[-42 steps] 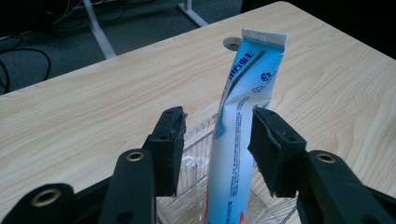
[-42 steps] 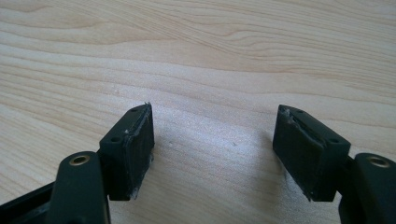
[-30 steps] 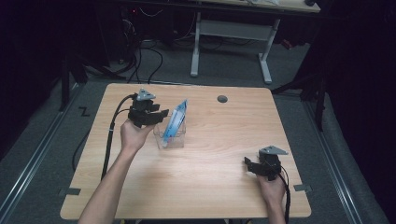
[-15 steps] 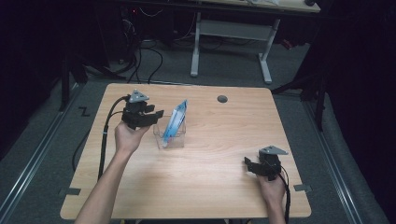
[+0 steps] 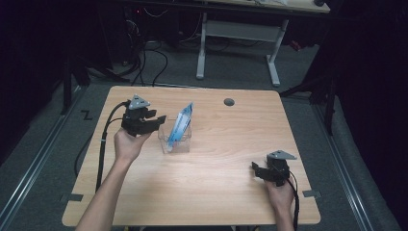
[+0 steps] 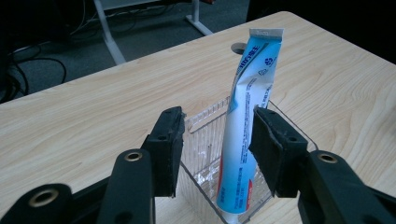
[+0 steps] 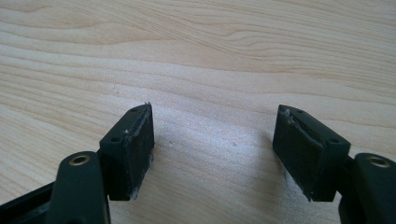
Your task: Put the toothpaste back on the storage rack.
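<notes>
The toothpaste tube (image 6: 245, 135) has its foot blurred behind the clear box (image 6: 205, 140) wall; it stands tilted inside. The left hand-held gripper (image 6: 215, 149), at the box's nine o'clock, gapes apart, gripping nothing. The right hand-held gripper (image 7: 212, 154) gapes over bare bench (image 7: 210, 56).

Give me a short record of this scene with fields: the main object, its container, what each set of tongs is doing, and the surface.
object: blue and white toothpaste tube, standing cap down and leaning, crimped end up
container: clear plastic box, open at the top, with the tube inside it
left tongs: open, jaws either side of the box's near corner, pads not pressing the tube
right tongs: open, nothing between the jaws, low over bare wood at the near right
surface: light wooden table
</notes>
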A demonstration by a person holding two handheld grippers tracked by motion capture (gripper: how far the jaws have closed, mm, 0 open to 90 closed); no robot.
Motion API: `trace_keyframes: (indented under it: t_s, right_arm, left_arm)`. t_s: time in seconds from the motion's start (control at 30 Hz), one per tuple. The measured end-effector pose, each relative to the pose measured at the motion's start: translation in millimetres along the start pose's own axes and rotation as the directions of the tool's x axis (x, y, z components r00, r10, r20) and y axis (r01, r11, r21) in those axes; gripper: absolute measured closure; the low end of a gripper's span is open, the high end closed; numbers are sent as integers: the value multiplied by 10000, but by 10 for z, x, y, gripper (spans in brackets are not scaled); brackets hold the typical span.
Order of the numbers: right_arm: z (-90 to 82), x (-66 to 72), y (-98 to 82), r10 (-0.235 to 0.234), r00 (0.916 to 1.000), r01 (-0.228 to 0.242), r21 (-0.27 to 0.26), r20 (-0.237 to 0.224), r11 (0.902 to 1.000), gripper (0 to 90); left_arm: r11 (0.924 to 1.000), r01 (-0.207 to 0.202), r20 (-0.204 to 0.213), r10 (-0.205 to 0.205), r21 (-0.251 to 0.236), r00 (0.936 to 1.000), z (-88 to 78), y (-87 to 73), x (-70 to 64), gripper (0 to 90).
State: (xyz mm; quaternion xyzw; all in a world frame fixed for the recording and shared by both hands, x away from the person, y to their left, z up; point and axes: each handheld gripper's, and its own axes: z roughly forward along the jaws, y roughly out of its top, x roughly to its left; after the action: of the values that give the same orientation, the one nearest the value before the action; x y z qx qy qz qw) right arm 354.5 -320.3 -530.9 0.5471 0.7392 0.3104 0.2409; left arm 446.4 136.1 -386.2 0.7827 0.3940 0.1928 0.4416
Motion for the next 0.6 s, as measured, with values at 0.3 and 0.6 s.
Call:
trace_keyframes:
  t_s: [0.3,0.6]
  right_arm:
    - [0,0,0,0,10000,0,1,1,10000,293]
    - [0,0,0,1,10000,-1,2,2,10000,293]
  left_arm:
    - [9992,365,230,-361,-151,9991,-108,-76,32,538]
    - [9987,444,157,-440,-235,9989,-193,-137,63,538]
